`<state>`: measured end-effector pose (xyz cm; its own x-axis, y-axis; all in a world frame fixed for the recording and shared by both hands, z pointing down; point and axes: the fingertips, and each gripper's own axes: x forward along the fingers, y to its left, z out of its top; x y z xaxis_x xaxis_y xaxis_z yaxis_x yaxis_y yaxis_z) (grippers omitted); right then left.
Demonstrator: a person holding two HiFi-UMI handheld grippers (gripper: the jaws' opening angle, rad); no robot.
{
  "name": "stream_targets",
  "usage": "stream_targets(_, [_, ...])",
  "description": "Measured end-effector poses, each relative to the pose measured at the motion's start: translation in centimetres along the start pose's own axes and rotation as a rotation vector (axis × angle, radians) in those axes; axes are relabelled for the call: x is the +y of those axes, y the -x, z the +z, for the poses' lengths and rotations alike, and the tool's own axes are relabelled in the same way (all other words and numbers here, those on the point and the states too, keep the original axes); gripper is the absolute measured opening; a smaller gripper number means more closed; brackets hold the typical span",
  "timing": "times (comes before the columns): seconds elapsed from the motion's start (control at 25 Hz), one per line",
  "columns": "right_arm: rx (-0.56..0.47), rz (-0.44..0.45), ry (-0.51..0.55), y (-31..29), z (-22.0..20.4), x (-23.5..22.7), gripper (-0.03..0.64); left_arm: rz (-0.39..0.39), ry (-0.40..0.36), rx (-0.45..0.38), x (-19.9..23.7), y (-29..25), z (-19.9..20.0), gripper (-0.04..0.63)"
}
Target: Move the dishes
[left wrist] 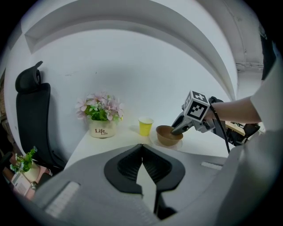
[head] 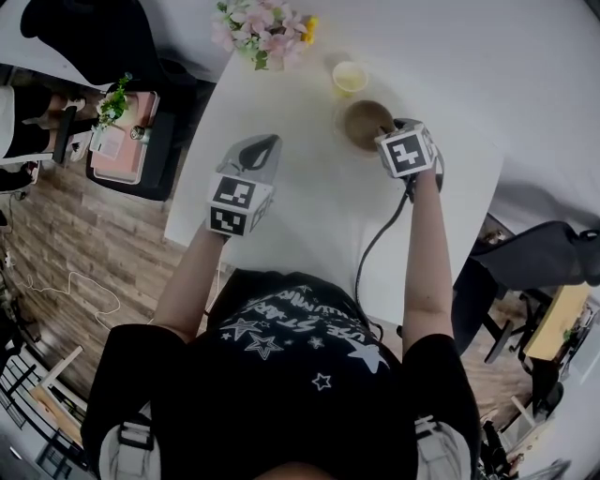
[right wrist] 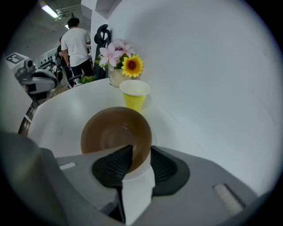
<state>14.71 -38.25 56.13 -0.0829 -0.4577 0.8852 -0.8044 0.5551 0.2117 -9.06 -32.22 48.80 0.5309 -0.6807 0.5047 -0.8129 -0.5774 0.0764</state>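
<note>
A brown bowl [head: 364, 120] [left wrist: 167, 134] [right wrist: 112, 132] stands on a white saucer [left wrist: 181, 143] at the far right of the white table [head: 300, 216]. My right gripper [head: 386, 127] [left wrist: 175, 130] [right wrist: 141, 155] is shut on the bowl's near rim, one pad inside and one outside. The bowl looks empty. My left gripper [head: 265, 145] [left wrist: 142, 148] hovers over the table's left part, well apart from the bowl, shut with nothing between its pads.
A yellow paper cup [head: 350, 78] [left wrist: 145, 126] [right wrist: 134, 95] stands just behind the bowl. A flower pot [head: 267, 28] [left wrist: 101, 119] [right wrist: 117, 62] sits at the far edge by the wall. A black chair [left wrist: 31, 114] is left of the table. A person [right wrist: 75, 42] stands in the background.
</note>
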Motion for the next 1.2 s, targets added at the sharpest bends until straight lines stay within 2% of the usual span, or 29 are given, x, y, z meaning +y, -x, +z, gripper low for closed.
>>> stream_targets(0.36, [0.006, 0.025, -0.101, -0.4, 0.3, -0.1, 0.063, -0.013, -0.006, 0.009, -0.3, -0.4, -0.2, 0.011])
stream_targets(0.72, [-0.093, 0.113, -0.264, 0.4, 1.3, 0.1, 0.029, -0.019, -0.015, 0.011, -0.5, -0.5, -0.1, 0.011])
stream_targets(0.92, [-0.139, 0.1, -0.3, 1.7, 1.4, -1.0, 0.021, -0.03, -0.028, 0.012, -1.3, -0.6, 0.2, 0.011])
stream_targets(1.2, [-0.174, 0.029, -0.303, 3.6, 1.3, -4.9, 0.021, -0.045, -0.059, -0.007, -2.4, -1.6, 1.7, 0.011])
